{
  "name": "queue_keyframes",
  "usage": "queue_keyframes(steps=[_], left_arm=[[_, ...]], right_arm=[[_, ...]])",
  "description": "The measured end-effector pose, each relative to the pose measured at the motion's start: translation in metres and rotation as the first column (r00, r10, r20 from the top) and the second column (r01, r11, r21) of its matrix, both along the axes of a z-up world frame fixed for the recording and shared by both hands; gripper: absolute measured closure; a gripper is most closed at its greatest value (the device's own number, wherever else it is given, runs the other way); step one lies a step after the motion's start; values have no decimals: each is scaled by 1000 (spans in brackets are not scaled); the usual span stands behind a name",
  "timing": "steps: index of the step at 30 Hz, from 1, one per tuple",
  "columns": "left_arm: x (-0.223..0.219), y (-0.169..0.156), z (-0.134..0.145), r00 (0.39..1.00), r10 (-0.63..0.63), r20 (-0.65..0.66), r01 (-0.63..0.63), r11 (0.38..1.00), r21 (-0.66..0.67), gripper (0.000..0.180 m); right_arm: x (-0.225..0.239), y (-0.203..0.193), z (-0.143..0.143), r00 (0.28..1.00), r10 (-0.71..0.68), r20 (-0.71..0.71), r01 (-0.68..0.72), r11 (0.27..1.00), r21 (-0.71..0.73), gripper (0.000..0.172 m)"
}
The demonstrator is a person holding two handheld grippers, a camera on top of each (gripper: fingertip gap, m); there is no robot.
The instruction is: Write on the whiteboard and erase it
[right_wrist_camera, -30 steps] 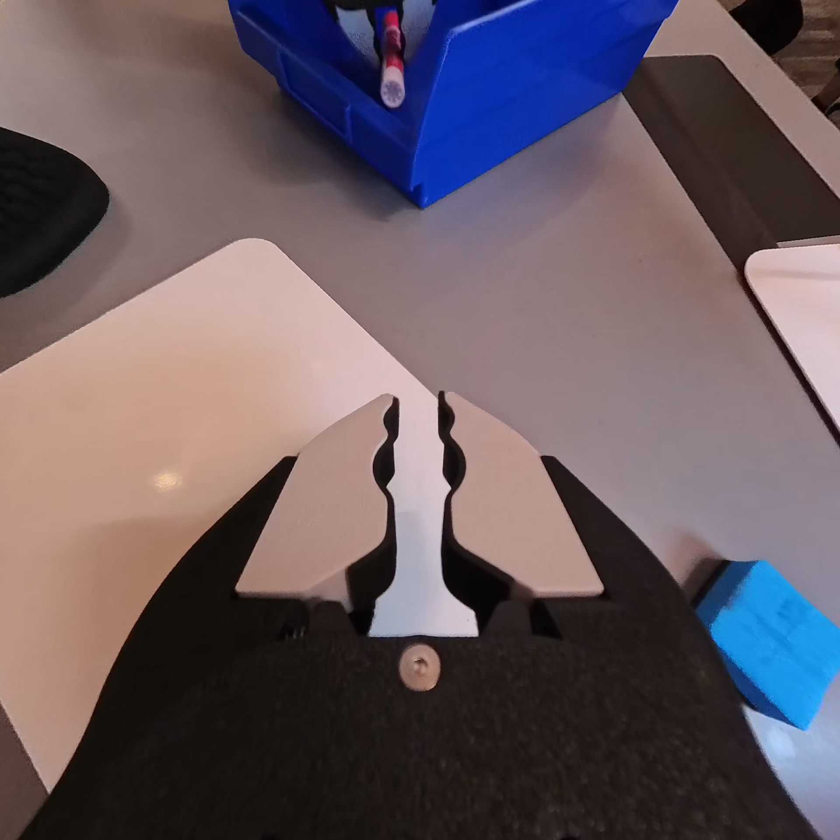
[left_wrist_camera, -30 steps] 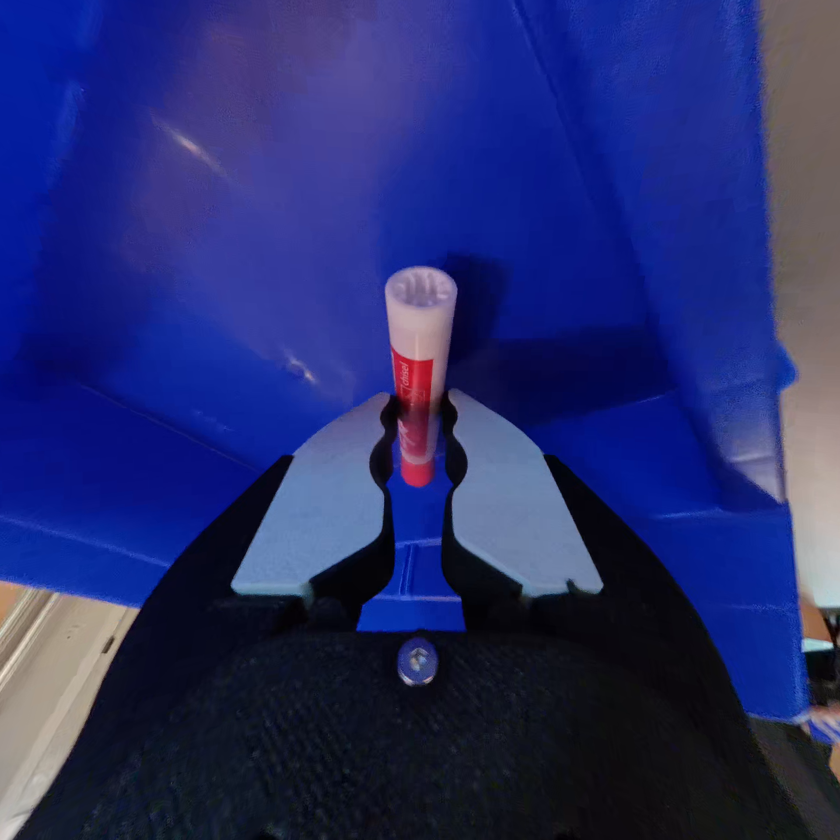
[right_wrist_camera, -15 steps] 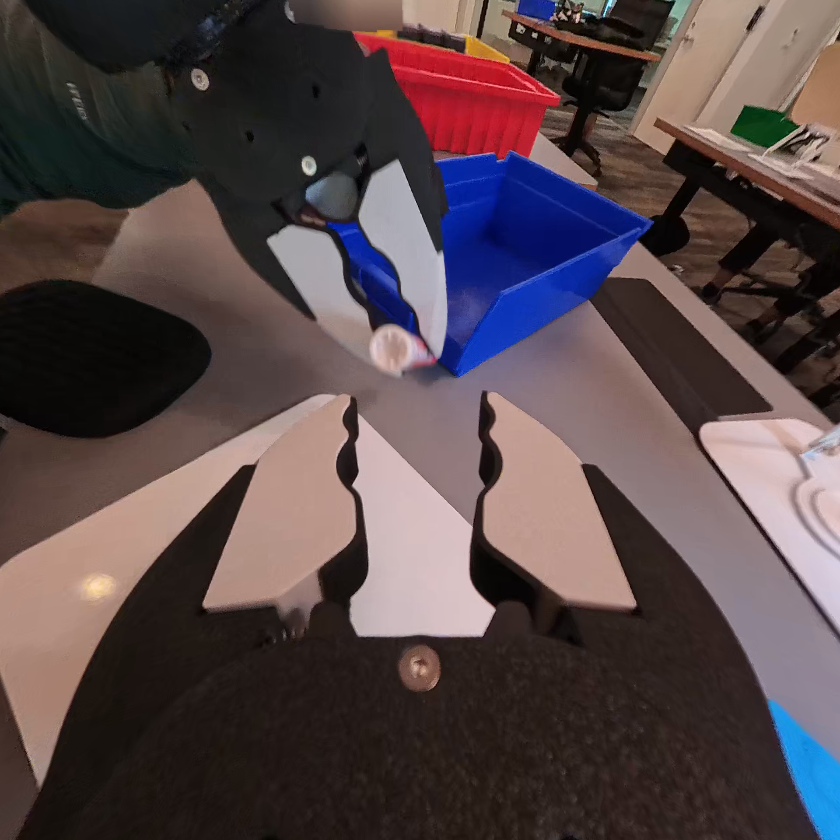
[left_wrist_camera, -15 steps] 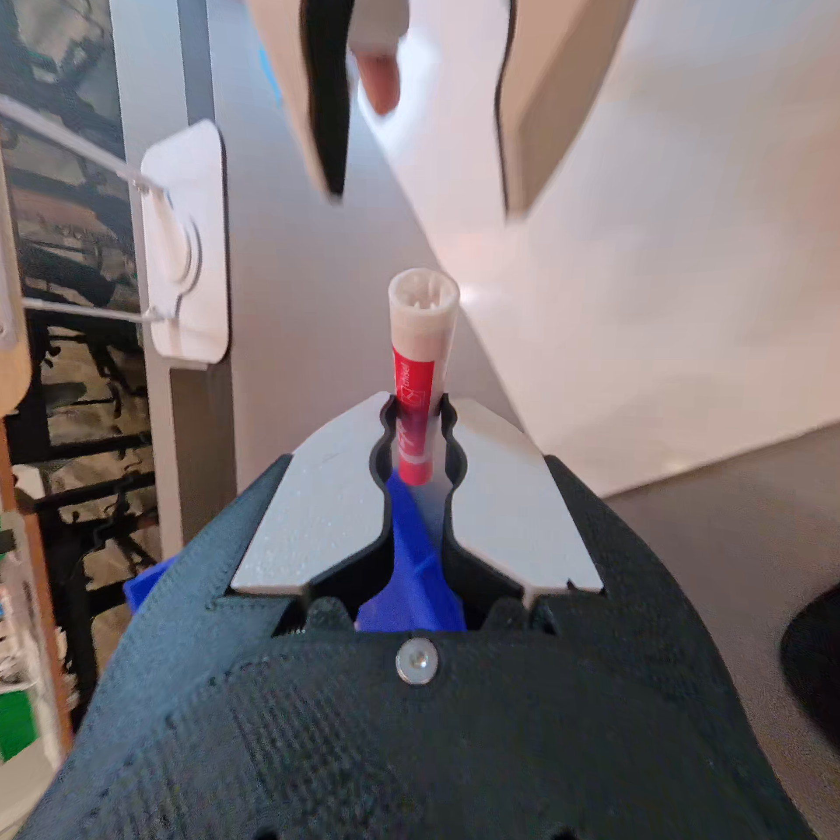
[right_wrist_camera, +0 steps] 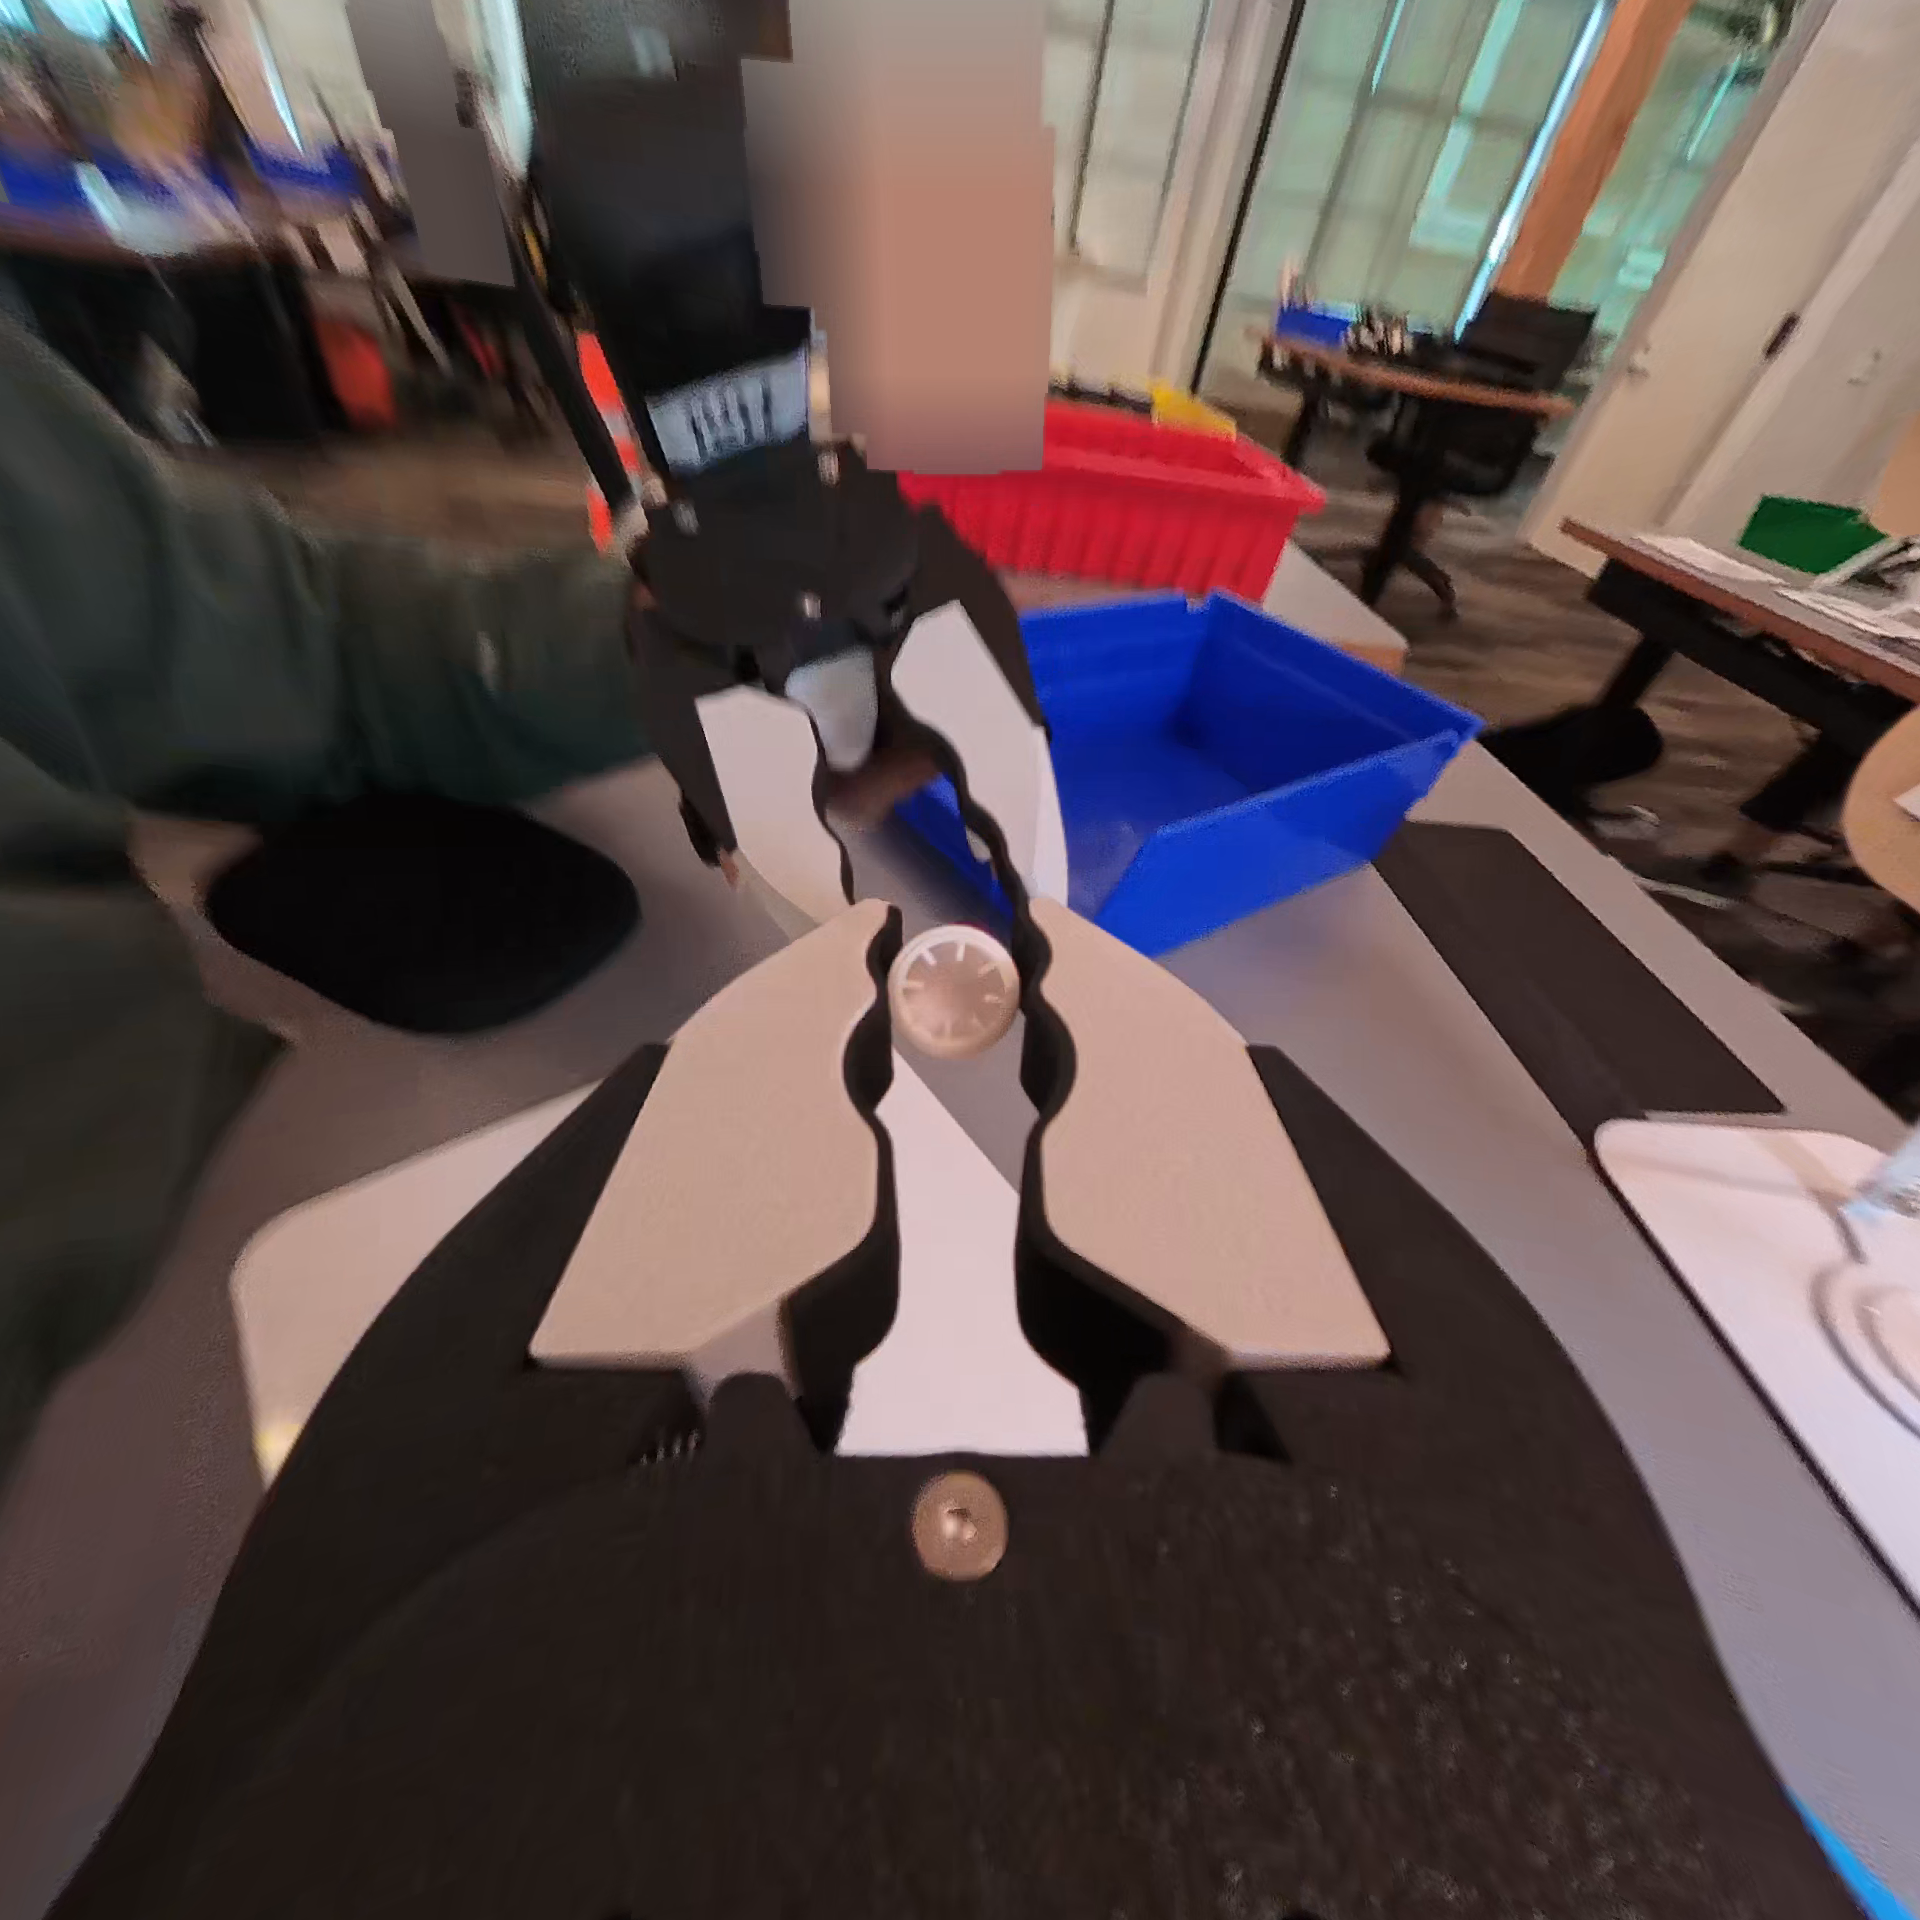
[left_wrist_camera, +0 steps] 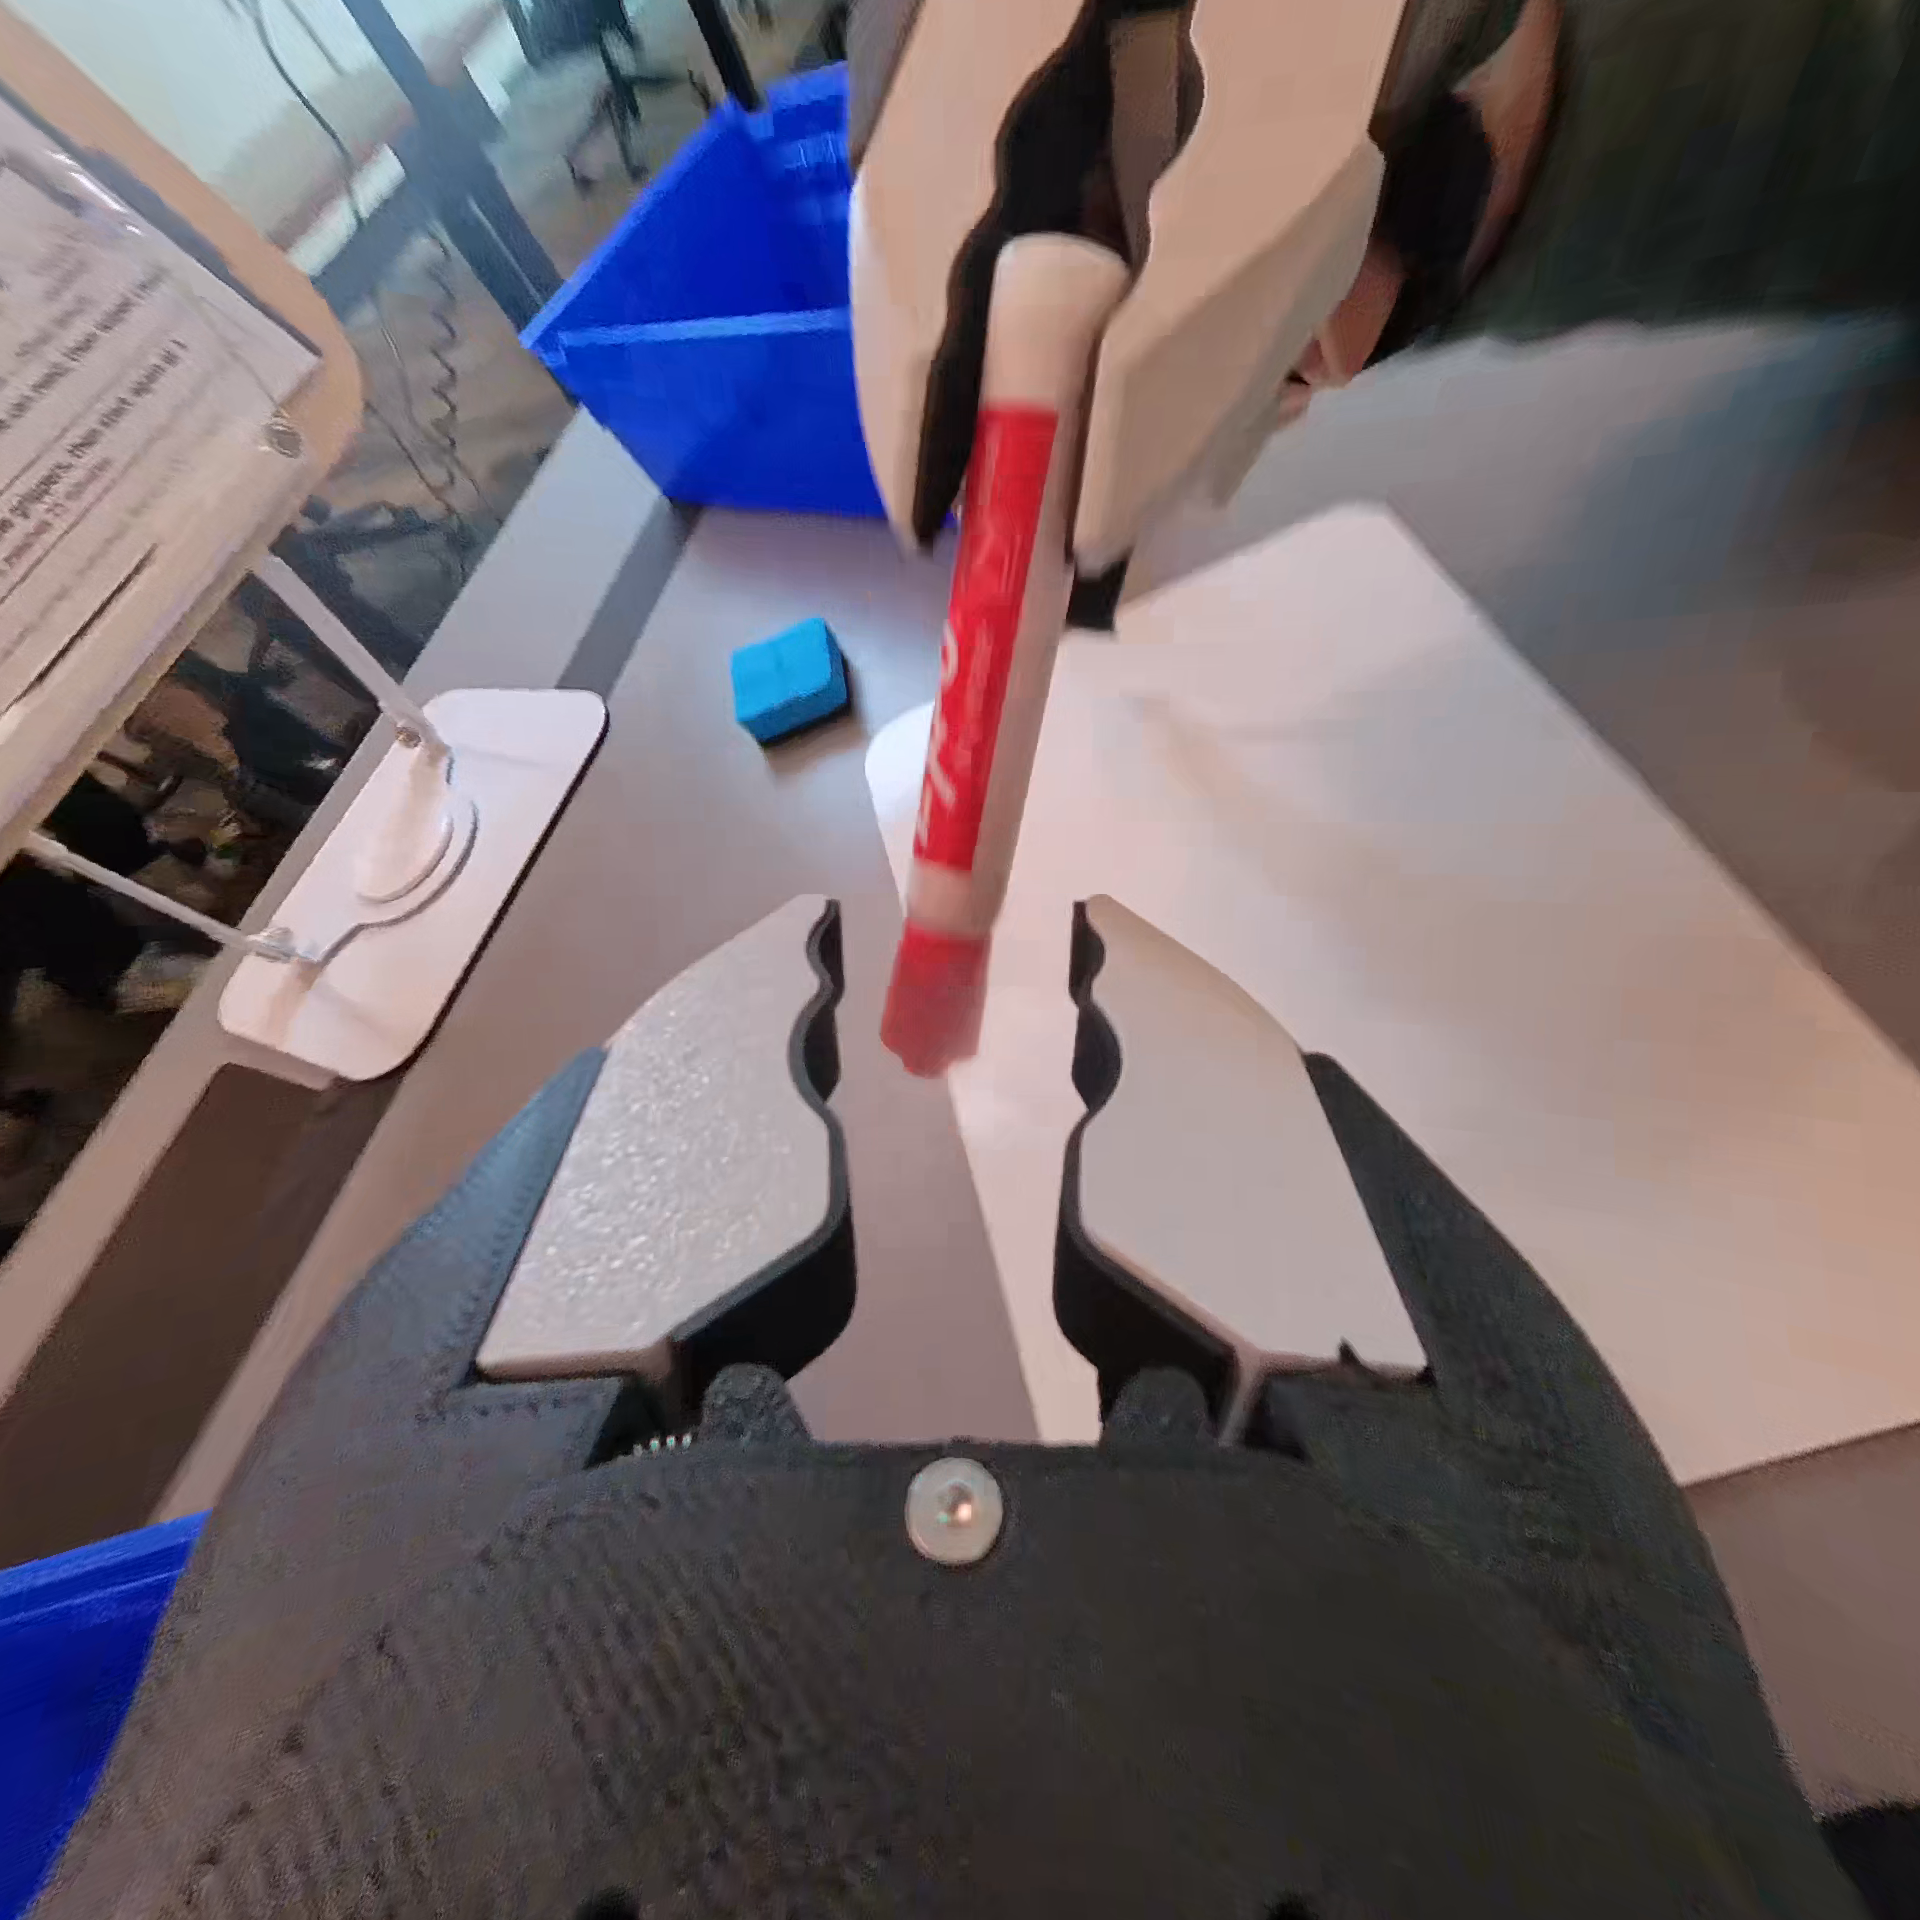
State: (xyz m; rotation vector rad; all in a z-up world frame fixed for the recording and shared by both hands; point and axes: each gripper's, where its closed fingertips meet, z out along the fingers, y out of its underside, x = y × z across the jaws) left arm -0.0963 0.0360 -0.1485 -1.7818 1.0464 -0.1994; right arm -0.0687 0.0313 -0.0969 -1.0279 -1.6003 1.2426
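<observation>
The red-and-white marker hangs in the air above the table, its white butt end clamped between the fingers of the right gripper, whose pads press on it from both sides; in the right wrist view only that round white end shows, seated in the notch near the fingertips. The marker's red cap points down into the gap of the left gripper, whose jaws stand wide with clear space on either side of the cap, so they grip nothing. Under both lies the whiteboard, flat on the grey table and blank where it shows. A blue eraser sits on the table just beside the board's corner. Further off stands an open blue bin, with a red bin behind it. A white stand base rests near the table edge
</observation>
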Motion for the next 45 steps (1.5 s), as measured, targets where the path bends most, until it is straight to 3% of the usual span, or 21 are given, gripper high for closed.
queue_keyframes(steps=[2,5,10,12,16,20,26,32,35,40,45], left_arm=[[3,-7,8,987,-21,160,17,1000,26,136],[6,-17,16,953,-49,299,25,996,85,139],[0,-29,12,947,-81,311,43,991,129,160],[-3,-34,16,934,-98,344,58,990,125,160],[-10,-41,24,899,-138,415,99,988,116,160],[-14,-38,10,886,-131,445,123,991,46,160],[-17,-36,14,766,-129,630,191,981,-32,160],[-5,-40,10,685,-130,717,266,961,-80,160],[-4,-41,14,615,-110,781,298,949,-101,160],[0,-43,14,564,-102,819,337,934,-116,160],[18,-51,11,536,-114,836,405,904,-136,160]], right_arm=[[6,5,15,998,23,-66,-29,994,-104,151],[7,0,20,990,82,-115,-108,964,-242,151],[0,-10,17,978,140,-152,-189,904,-385,151],[-1,-10,14,978,150,-144,-196,899,-393,151],[-1,-13,-5,983,175,-62,-186,925,-331,152],[-4,-11,-27,988,150,23,-141,963,-230,151],[-7,-10,-38,991,125,56,-113,978,-178,148],[-14,-30,-47,987,137,78,-129,987,-99,145],[-15,-30,-39,995,98,15,-96,993,-71,144],[-14,-30,-30,998,62,-34,-62,998,-13,142],[-25,-50,-41,998,62,-6,-61,990,130,124]])
